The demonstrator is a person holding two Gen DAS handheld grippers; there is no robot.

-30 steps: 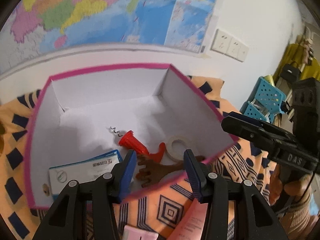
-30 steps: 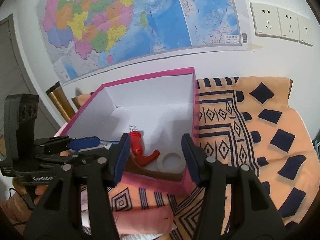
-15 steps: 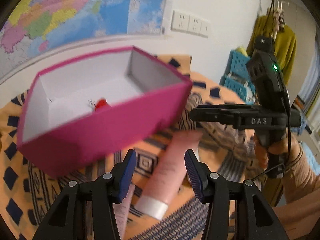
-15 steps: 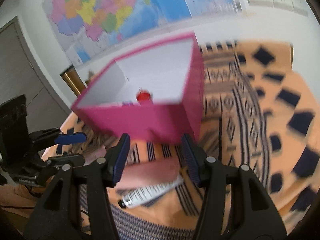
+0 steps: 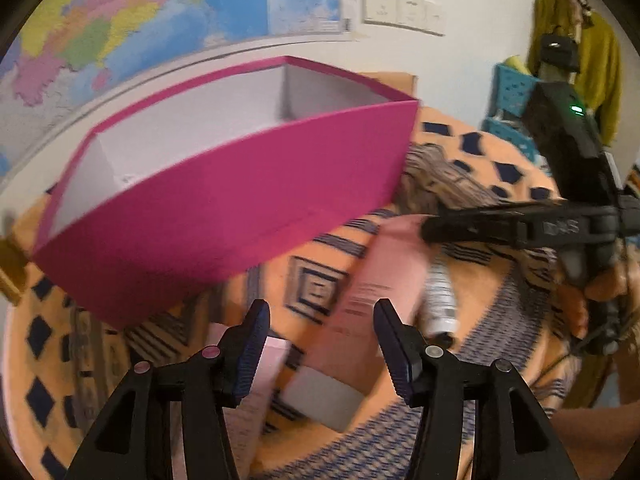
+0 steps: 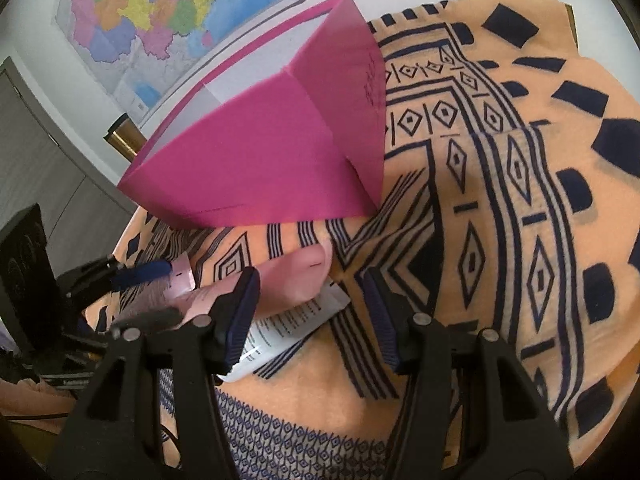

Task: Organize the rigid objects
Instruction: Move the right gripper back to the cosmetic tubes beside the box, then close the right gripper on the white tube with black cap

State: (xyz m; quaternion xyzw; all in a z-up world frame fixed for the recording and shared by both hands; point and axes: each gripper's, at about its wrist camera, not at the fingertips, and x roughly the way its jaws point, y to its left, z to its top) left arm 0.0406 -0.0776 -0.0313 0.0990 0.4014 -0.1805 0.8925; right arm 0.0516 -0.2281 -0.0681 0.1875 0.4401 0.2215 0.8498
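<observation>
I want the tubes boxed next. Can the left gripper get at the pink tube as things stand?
Probably yes: the left gripper is open, empty, with the pink tube lying just ahead on the cloth; only the right gripper hovers nearby.

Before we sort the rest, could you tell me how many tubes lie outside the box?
2: a pink tube and a white tube against it; a paler pink item may be another.

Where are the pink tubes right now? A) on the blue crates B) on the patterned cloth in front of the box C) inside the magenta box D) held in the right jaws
B: the pink tubes lie on the patterned cloth, just in front of the magenta box, gripped by neither gripper.
</observation>
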